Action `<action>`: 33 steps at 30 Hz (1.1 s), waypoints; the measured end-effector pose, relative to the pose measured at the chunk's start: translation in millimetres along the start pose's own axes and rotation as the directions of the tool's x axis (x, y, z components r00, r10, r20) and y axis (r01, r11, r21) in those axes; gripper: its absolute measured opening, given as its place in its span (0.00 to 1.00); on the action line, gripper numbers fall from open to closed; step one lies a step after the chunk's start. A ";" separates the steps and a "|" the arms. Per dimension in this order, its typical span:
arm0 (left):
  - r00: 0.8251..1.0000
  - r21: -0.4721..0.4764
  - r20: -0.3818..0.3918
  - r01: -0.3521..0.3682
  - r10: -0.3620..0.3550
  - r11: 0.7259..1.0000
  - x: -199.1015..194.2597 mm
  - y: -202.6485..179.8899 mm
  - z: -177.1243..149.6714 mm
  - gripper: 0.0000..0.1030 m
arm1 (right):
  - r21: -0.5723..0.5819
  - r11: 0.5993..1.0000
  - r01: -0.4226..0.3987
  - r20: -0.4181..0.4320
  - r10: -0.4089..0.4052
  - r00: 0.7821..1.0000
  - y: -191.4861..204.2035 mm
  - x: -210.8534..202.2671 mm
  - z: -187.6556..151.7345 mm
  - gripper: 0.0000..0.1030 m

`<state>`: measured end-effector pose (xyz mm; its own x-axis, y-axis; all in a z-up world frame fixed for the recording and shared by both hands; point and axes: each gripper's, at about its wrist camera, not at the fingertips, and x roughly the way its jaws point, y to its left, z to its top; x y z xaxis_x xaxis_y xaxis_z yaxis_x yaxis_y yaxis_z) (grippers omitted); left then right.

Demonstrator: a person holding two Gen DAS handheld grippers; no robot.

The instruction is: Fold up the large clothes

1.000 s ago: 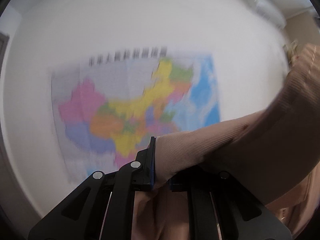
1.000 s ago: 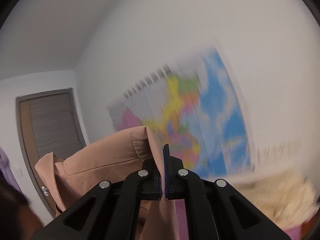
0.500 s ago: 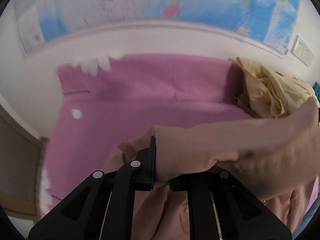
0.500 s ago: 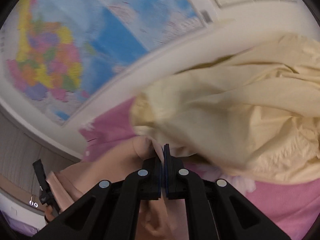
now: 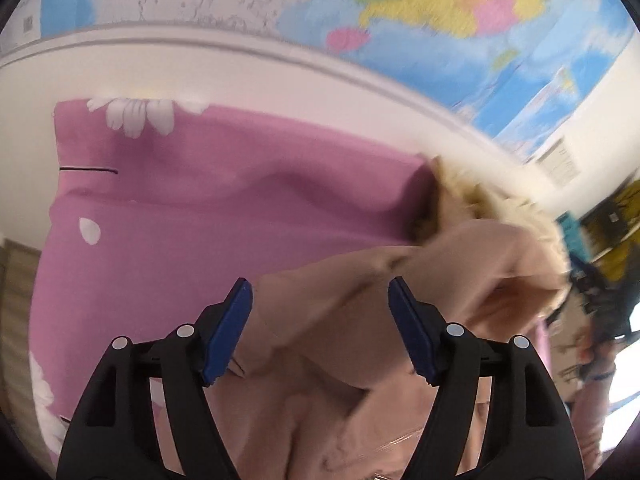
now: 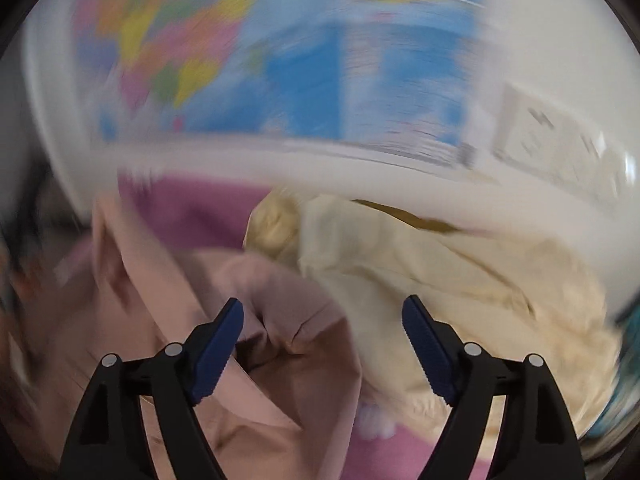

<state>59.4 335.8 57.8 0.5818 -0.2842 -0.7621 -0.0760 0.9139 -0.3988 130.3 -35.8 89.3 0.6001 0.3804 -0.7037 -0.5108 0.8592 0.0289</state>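
Left gripper point(image 5: 320, 320): black frame, blue pads, jaws spread wide, nothing clamped. The salmon-pink ribbed knit garment point(image 5: 340, 380) lies loose between and below the fingers, on the pink bedsheet with white flower print point(image 5: 200, 220).

Right gripper point(image 6: 322, 338): jaws likewise spread wide and holding nothing, with bunched folds of the same garment point(image 6: 280, 320) under the left pad point(image 6: 218, 352). This view is heavily motion-blurred.

Edges and room: far edge of the sheet runs along a white wall ledge point(image 5: 240, 68); a coloured wall map point(image 5: 440, 12) hangs above it. The sheet's left edge drops off beside pale wooden flooring point(image 5: 16, 272). The far-left part of the sheet is bare fabric with shallow wrinkles. The right side is crowded by a crumpled pale-yellow garment point(image 6: 460, 280), heaped against the far edge and touching the pink one.

The pink garment is rumpled, not flat: one sleeve-like length stretches toward the right, overlapping the yellow heap point(image 5: 500, 208). Deep creases near the middle. A thin zip-like line shows near the bottom of the left wrist view; detail unclear.
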 end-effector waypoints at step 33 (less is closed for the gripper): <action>0.999 0.263 -0.013 -0.045 0.050 0.964 18.8 -106.0 42.0 0.46 | -0.037 0.981 -0.191 -0.001 0.191 0.982 38.6 31.8 31.4 0.45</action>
<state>112.4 245.8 107.2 0.5670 -0.2421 -0.7873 0.1135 0.9697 -0.2164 148.9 20.3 90.3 0.4903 0.5373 -0.6862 -0.6387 0.7572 0.1365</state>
